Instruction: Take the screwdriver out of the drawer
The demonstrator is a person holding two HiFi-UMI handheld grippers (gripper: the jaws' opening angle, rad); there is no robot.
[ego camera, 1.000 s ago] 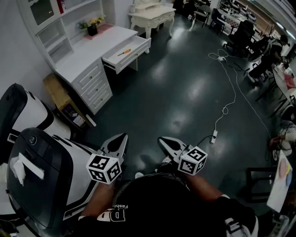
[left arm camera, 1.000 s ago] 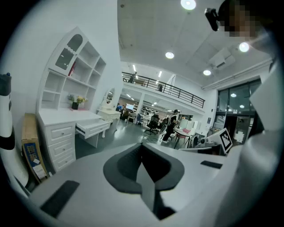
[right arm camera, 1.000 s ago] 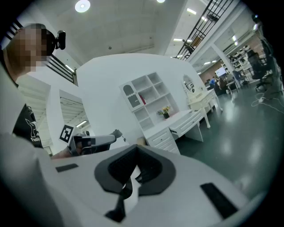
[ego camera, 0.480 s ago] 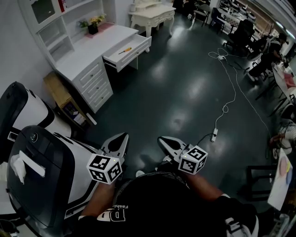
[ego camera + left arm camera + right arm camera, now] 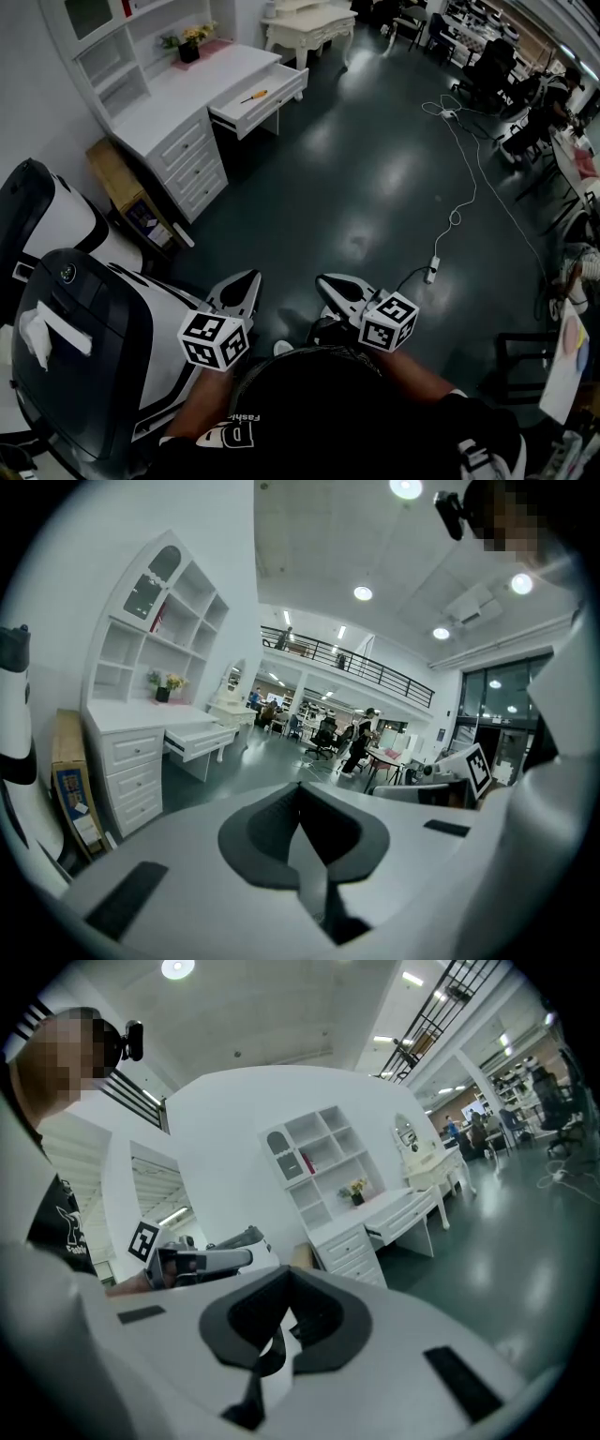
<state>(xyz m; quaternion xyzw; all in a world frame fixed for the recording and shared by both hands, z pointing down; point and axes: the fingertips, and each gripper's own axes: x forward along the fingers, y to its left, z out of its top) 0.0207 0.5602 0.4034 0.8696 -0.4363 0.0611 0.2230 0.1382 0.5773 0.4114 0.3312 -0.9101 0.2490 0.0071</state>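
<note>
The screwdriver (image 5: 251, 96), with an orange handle, lies in the open drawer (image 5: 265, 101) of a white desk (image 5: 178, 103) far across the room at the upper left. My left gripper (image 5: 247, 279) and right gripper (image 5: 324, 282) are held close to the person's body, side by side, far from the desk. Both are shut with nothing between the jaws. The left gripper (image 5: 300, 789) faces the desk, with the drawer (image 5: 202, 741) standing out from its front. In the right gripper view the right gripper (image 5: 286, 1274) sees the drawer (image 5: 410, 1208) at mid right. The screwdriver is hidden in both gripper views.
A large black-and-white machine (image 5: 75, 347) stands close at the left. A cardboard box (image 5: 117, 187) leans beside the desk's drawers. A power strip and cable (image 5: 433, 272) lie on the dark floor at the right. A white dressing table (image 5: 305, 23) stands behind the desk, and people sit at the far right.
The desk and drawer sit slightly higher in the head view than a second ago. The right gripper has shifted a little left. Both grippers stay shut.
</note>
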